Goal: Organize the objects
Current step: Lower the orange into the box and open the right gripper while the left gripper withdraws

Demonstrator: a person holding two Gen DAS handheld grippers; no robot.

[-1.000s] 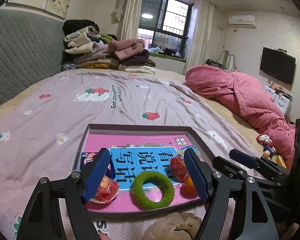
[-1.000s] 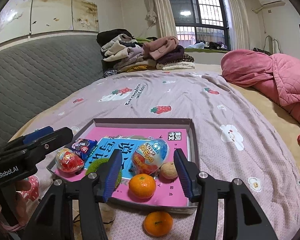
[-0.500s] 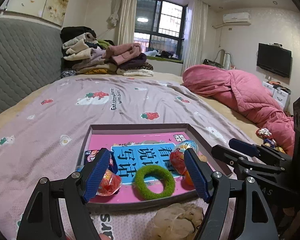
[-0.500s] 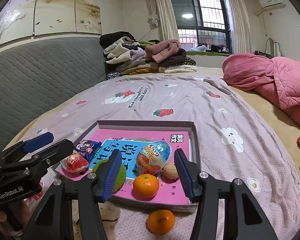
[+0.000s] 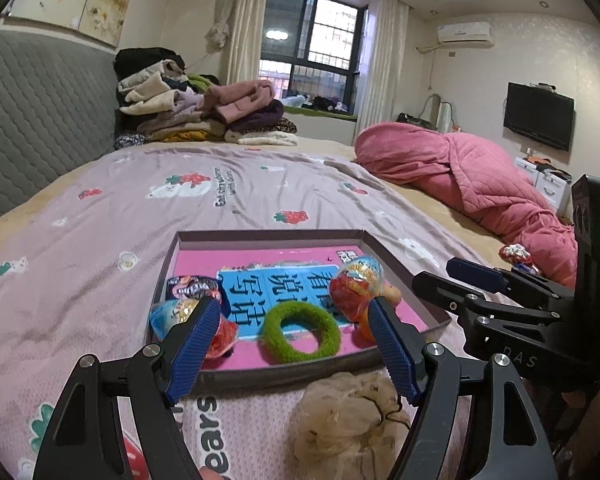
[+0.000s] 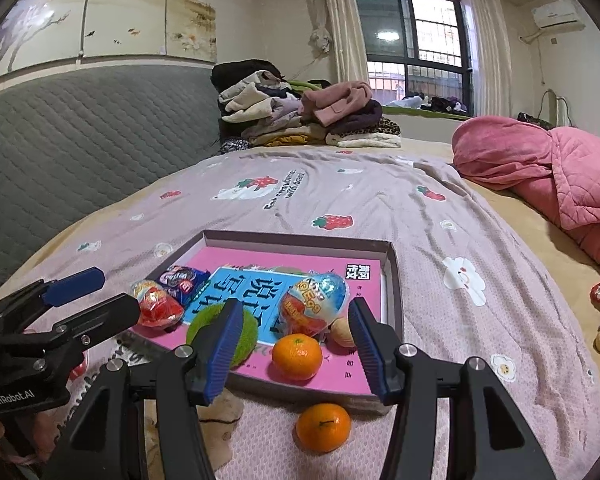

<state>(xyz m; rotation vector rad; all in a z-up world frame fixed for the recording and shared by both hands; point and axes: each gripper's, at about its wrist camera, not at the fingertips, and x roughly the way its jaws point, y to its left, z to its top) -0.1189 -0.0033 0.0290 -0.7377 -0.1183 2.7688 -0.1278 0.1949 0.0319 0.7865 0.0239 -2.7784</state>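
- Tangerine (image 6: 323,427) lies loose on the bedspread (image 6: 380,200), just outside the near rim of the shallow box (image 6: 396,280), with a second tangerine (image 6: 297,356) already inside, near the front right corner.
- Judged by its look, the loose fruit is light, round and firm with a soft skin; it could roll on the cloth, so a gentle grip across its widest part seems the best hold.
- Beige mesh pouch (image 5: 350,420) sits on the bedspread just before the box's near edge; it looks soft, crumpled and nearly weightless, and a pinch on its bunched top would likely do.
- Inside the box: a green hair tie (image 5: 302,332), two wrapped toy eggs, one (image 6: 314,308) on the right, a walnut (image 6: 342,332) and a snack packet (image 6: 184,280), all resting on a pink book.
- Right gripper (image 6: 296,354) hangs above the near edge, jaws about halfway apart and holding nothing; the loose tangerine lies below and between them.
- Left gripper (image 5: 294,350) hovers over the pouch, jaws spread wide and empty, touching nothing.
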